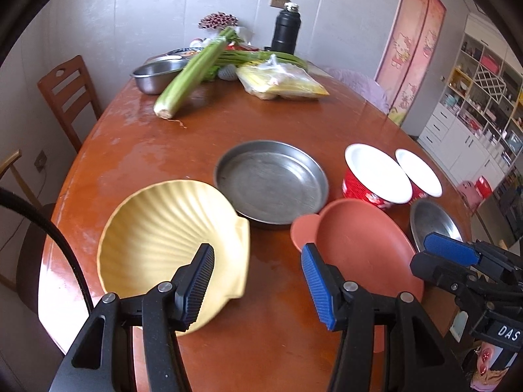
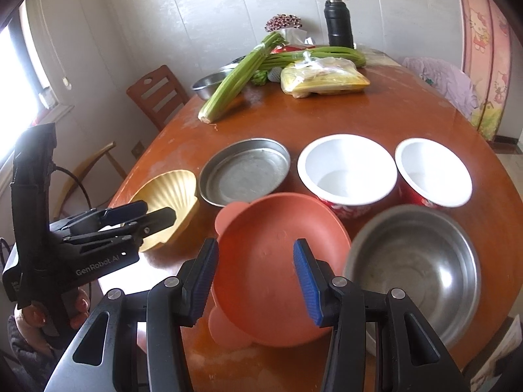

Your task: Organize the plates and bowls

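Hovering with jaws parted and empty, the left gripper point(image 1: 258, 281) above the yellow scalloped shell-shaped bowl point(image 1: 170, 241) at lower left and the right gripper point(image 2: 255, 277) above the terracotta plastic plate point(image 2: 278, 261) mid-frame risk knocking neighbouring dishes.

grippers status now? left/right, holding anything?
Left gripper: open, holding nothing, above the table.
Right gripper: open, holding nothing, over the orange plate.
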`<state>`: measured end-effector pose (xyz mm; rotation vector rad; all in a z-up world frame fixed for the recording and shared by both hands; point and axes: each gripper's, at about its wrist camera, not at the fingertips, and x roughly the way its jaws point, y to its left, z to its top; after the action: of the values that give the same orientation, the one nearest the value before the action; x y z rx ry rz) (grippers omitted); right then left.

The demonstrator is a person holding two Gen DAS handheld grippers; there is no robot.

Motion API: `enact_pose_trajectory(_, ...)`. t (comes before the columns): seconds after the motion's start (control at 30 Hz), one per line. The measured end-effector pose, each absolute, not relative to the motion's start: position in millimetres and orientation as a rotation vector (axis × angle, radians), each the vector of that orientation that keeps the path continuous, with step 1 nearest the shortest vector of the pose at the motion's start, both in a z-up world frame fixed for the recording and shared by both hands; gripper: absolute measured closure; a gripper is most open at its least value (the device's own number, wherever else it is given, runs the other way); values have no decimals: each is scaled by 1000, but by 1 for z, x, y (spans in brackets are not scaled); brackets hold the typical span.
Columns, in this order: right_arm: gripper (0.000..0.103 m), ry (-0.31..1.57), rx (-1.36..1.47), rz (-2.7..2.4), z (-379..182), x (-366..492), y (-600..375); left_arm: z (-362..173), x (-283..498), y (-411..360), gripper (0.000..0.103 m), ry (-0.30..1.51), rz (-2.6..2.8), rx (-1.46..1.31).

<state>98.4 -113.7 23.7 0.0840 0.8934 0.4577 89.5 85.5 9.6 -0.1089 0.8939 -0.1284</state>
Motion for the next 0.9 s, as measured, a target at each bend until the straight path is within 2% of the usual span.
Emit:
enact_pose_trajectory(0.4,54,913,103,420,11,64,-139,-6,82,44,48,936,-168,-38)
enact_pose_trajectory(0.9,54,983,137,365,-15,56,-148,-27,90,29,48,997,-155,-30)
